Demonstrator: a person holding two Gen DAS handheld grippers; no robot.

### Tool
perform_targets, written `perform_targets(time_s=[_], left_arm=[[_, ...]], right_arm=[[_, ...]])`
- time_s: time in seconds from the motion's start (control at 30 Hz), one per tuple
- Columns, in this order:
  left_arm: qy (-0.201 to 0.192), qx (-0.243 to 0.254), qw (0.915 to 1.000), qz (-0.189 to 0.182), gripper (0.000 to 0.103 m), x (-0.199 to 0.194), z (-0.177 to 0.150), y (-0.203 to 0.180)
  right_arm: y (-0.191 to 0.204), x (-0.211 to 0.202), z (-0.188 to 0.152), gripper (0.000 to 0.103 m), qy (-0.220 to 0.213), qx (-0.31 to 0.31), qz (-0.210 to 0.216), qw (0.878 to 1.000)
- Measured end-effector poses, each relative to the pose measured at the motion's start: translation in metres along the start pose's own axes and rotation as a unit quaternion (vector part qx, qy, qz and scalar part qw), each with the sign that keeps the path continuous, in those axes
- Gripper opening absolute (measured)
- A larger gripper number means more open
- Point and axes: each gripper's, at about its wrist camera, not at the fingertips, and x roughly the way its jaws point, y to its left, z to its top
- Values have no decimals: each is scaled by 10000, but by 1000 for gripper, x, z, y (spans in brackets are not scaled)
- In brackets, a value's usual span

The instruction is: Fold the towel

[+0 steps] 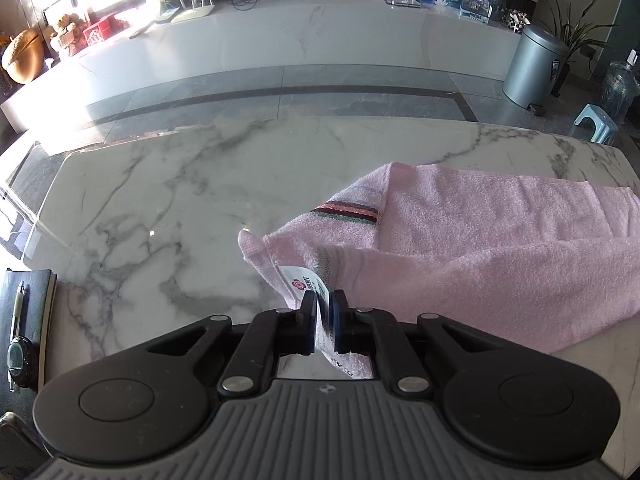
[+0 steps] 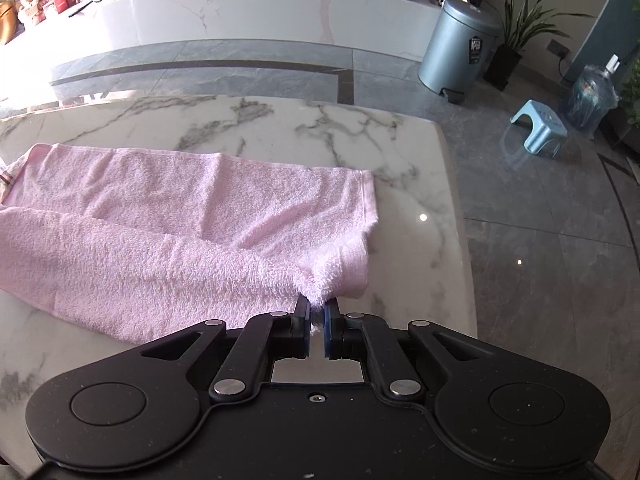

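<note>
A pink towel (image 1: 500, 240) with a striped band and a white label lies across a white marble table (image 1: 160, 200). Its near edge is lifted off the table at both ends. My left gripper (image 1: 324, 300) is shut on the towel's near left corner, beside the label. In the right wrist view the same towel (image 2: 160, 232) stretches to the left, and my right gripper (image 2: 317, 307) is shut on its near right corner, which bunches up between the pads. The far half of the towel rests flat on the marble.
A dark notebook (image 1: 28, 312) with a pen and a watch on it lies at the table's left edge. Beyond the table are a grey floor, a silver bin (image 2: 456, 44), a blue stool (image 2: 538, 128), a water jug (image 2: 592, 96) and a long white counter (image 1: 280, 36).
</note>
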Motion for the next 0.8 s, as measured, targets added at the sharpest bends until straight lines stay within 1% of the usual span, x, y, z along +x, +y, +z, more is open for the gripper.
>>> perform_targets(time_s=[0.1,0.23,0.33,0.43,0.6,0.63,0.7,0.73,0.77,0.8], left_arm=[[-97,89,9999,-23,7,-28,-10,0],[-74,208,9997,-72,6,-48,-25,-1],[32,242,9997,-89,6,-49,-37,-3],[172,232,9995,-89,6,-44,-49,-3],[346,99,9993,-33,9,-30,-65,2],[384,53,9992,-12,11,-28,-68,4],[433,5,9991,24,20,-22,-74,7],[442,-10,9990,57,28,-19,-76,8],[468,-34,9988,108,38,-15,-77,8],[490,-54,9987,146,44,-12,-78,9]], right_arm=[[4,-24,-9,4,-72,-113,-23,9999],[8,-44,-24,4,-73,-260,-92,9996],[7,-46,-34,4,-32,-246,-122,9996],[6,-40,-44,5,89,-131,-57,9999],[10,-21,-65,7,345,-150,-22,9993],[10,-18,-69,7,398,-141,-10,9991],[11,-10,-78,12,498,-115,14,9987],[11,-6,-82,13,553,-102,40,9984],[11,-2,-85,14,609,-90,69,9981],[12,3,-89,16,671,-87,96,9977]])
